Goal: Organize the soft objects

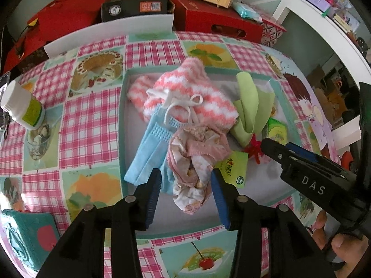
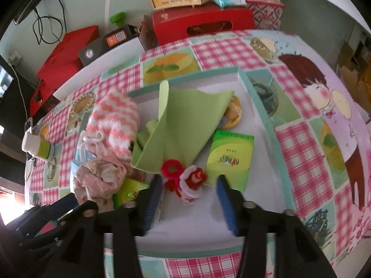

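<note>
2 open claws (image 1: 185, 197) (image 2: 189, 199), tray (image 1: 123, 115) w/ 1 striped sock (image 1: 197, 97), 2 tissue packs (image 2: 229, 159)

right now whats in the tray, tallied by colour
pink-and-white striped fuzzy sock: 1
blue cloth: 1
pale pink floral cloth: 1
green cloth: 1
red hair ties: 2
green packets: 2
total: 8

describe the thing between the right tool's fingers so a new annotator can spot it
Find the shallow teal-rimmed box on the pink checked tablecloth. At its near side, just below the folded green cloth and left of the green tissue packet, lies a small crocheted flower. It is the only red-and-white yarn piece, with a looped red petal; the open right tool frames it.
</note>
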`<act>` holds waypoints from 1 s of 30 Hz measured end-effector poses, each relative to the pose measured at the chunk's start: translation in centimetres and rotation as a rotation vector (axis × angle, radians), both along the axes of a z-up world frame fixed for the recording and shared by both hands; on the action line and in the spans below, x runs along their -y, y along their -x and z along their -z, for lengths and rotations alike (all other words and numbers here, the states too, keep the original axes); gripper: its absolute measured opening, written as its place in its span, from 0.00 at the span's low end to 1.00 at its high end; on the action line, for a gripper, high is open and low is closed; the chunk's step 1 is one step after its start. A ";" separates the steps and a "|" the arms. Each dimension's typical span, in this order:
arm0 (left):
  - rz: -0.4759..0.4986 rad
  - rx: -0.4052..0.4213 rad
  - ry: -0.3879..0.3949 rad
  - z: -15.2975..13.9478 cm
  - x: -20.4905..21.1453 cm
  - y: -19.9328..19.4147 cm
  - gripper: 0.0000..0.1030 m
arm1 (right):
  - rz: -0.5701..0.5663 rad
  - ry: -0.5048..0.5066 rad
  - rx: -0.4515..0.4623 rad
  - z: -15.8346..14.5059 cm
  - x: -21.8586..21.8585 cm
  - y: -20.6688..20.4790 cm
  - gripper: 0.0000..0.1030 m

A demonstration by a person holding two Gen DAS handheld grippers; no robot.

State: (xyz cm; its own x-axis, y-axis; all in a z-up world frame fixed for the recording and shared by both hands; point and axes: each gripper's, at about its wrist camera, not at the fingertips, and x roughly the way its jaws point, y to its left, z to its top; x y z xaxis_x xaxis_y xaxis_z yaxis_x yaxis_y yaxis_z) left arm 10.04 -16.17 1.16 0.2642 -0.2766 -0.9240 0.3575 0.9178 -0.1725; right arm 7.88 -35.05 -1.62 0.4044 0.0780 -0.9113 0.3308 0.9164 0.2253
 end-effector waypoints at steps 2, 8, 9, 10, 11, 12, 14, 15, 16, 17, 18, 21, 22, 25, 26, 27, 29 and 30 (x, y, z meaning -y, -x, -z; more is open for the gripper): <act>-0.010 0.019 0.004 -0.5 -0.3 0.0 0.68 | 0.002 0.011 0.002 -0.1 0.0 -0.2 0.61; -0.068 0.056 -0.008 -0.7 -1.3 -0.7 0.73 | -0.015 0.045 -0.021 0.4 -0.6 -0.6 0.67; -0.082 0.058 -0.017 -0.6 -1.6 -0.9 0.73 | -0.019 0.056 -0.019 0.3 -0.7 -0.6 0.71; -0.097 0.062 -0.028 -0.4 -1.9 -1.1 0.74 | -0.020 0.063 -0.019 0.3 -0.7 -0.5 0.77; -0.112 0.067 -0.040 -0.3 -2.1 -1.3 0.76 | -0.020 0.075 -0.020 0.3 -0.8 -0.5 0.80; -0.123 0.072 -0.047 -0.2 -2.3 -1.4 0.79 | -0.020 0.084 -0.023 0.3 -0.9 -0.6 0.82; -0.144 0.080 -0.059 0.0 -2.9 -1.7 0.83 | -0.021 0.097 -0.031 0.5 -1.0 -0.6 0.82; -0.152 0.080 -0.065 0.2 -3.2 -1.8 0.83 | -0.022 0.103 -0.036 0.5 -1.0 -0.7 0.82; -0.161 0.078 -0.071 0.4 -3.4 -2.0 0.83 | -0.023 0.110 -0.042 0.6 -1.0 -0.7 0.85; -0.168 0.074 -0.075 0.6 -3.6 -2.1 0.84 | -0.022 0.115 -0.047 0.7 -1.0 -0.7 0.87; -0.173 0.071 -0.078 0.8 -3.7 -2.2 0.84 | -0.020 0.121 -0.050 0.7 -1.0 -0.8 0.94; -0.189 0.069 -0.083 1.3 -4.1 -2.4 0.84 | -0.019 0.132 -0.044 0.6 -1.0 -0.7 0.99; -0.193 0.075 -0.085 1.3 -4.1 -2.3 0.88 | -0.019 0.134 -0.041 0.5 -1.0 -0.7 0.99; -0.211 0.109 -0.103 1.2 -4.3 -2.4 0.94 | -0.019 0.138 -0.035 0.4 -1.0 -0.7 1.00; -0.215 0.113 -0.105 1.2 -4.4 -2.4 0.94 | -0.020 0.139 -0.034 0.4 -1.0 -0.7 1.00; -0.218 0.112 -0.104 1.2 -4.5 -2.4 0.94 | -0.022 0.140 -0.032 0.4 -1.1 -0.7 1.00; -0.224 0.107 -0.105 1.2 -4.6 -2.5 0.94 | -0.024 0.144 -0.032 0.3 -1.2 -0.8 1.00; -0.223 0.104 -0.105 1.3 -4.6 -2.5 0.94 | -0.027 0.147 -0.034 0.3 -1.3 -0.8 1.00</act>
State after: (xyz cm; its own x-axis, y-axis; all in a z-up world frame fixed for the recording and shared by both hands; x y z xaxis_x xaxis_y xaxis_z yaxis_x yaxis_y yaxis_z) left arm 12.58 -11.60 -0.10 0.4029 -0.1050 -0.9092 0.1552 0.9868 -0.0452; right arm 8.65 -33.79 -1.92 0.3731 -0.0475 -0.9266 0.3111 0.9473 0.0768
